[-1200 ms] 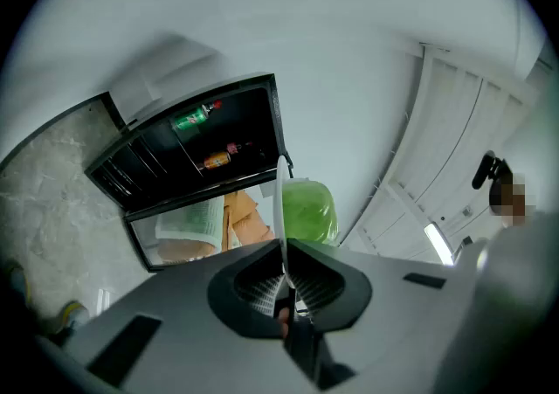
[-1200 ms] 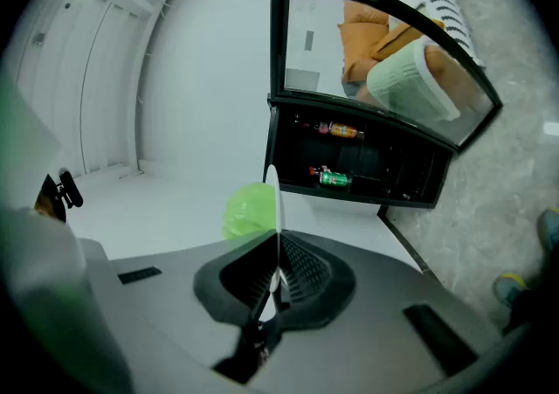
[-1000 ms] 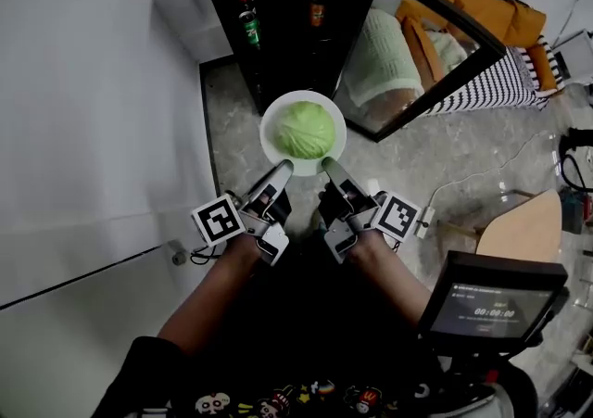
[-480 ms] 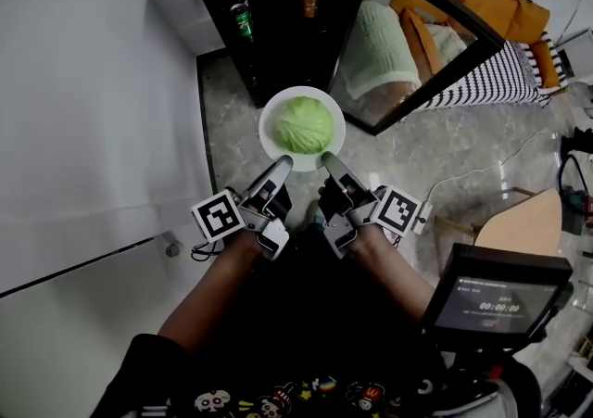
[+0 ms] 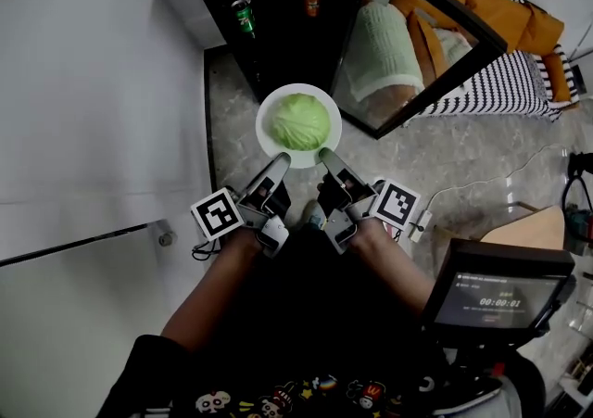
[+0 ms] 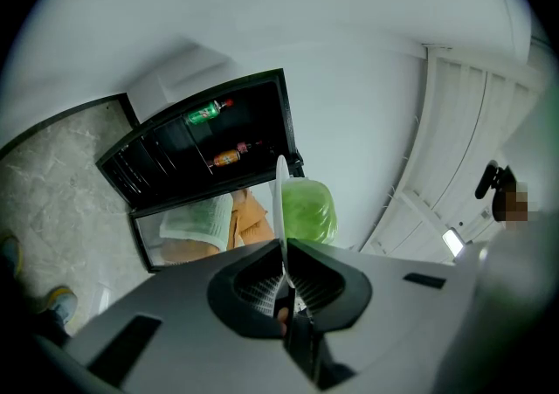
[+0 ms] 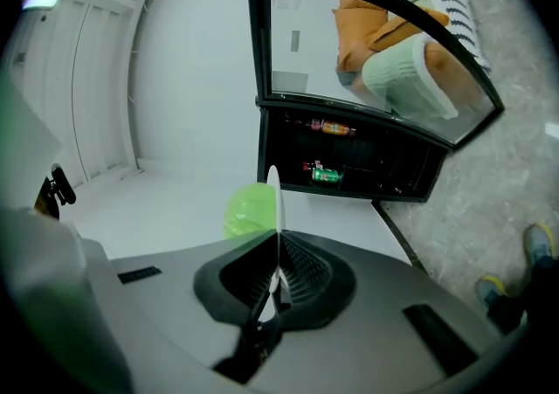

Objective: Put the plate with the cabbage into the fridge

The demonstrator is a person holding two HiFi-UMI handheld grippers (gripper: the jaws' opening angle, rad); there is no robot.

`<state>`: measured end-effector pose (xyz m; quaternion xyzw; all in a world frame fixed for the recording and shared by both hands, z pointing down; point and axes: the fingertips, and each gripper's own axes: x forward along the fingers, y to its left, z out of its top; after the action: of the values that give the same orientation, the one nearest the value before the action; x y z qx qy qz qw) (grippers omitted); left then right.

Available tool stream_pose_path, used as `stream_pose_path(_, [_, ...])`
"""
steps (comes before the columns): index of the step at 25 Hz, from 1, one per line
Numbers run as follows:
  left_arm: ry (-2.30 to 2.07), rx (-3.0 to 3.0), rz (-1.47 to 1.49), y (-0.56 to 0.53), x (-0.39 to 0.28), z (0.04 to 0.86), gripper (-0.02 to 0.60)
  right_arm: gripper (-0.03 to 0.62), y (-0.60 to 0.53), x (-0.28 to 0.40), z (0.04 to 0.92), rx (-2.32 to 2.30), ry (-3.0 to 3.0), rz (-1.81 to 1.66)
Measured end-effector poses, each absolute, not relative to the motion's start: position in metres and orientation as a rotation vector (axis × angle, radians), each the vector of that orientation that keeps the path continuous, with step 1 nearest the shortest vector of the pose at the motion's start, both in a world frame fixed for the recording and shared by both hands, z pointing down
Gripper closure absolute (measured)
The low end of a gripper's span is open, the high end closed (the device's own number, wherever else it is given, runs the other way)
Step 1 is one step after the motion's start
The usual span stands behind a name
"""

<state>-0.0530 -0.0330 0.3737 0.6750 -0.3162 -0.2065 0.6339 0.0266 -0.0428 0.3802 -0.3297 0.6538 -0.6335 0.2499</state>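
A white plate (image 5: 266, 139) carrying a green cabbage (image 5: 299, 120) hangs in the air just in front of the small black fridge (image 5: 278, 8). My left gripper (image 5: 281, 161) is shut on the plate's near-left rim and my right gripper (image 5: 324, 156) is shut on its near-right rim. In the left gripper view the plate (image 6: 280, 200) shows edge-on between the jaws with the cabbage (image 6: 308, 211) on its right. In the right gripper view the plate (image 7: 274, 200) is edge-on with the cabbage (image 7: 250, 210) to its left. The fridge's glass door (image 5: 422, 45) stands open to the right.
Bottles (image 5: 242, 8) stand on a shelf inside the fridge. A white wall (image 5: 93, 101) runs along the left. An orange and striped sofa (image 5: 505, 45) lies at the back right. A screen (image 5: 491, 291) and a wooden table (image 5: 533, 226) are at the right, over a marble floor (image 5: 435, 157).
The plate with the cabbage and both grippers have shifted slightly forward and up toward the open fridge. Both grips hold as before.
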Motion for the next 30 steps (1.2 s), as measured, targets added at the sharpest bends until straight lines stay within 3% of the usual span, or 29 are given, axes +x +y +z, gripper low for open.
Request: stream_pose_path(30, [-0.722,1.579,-0.494,-0.048,-0.047,0.380,0.561,0.579,-0.058,0.032,0.387,-0.872,1.788,-1.741])
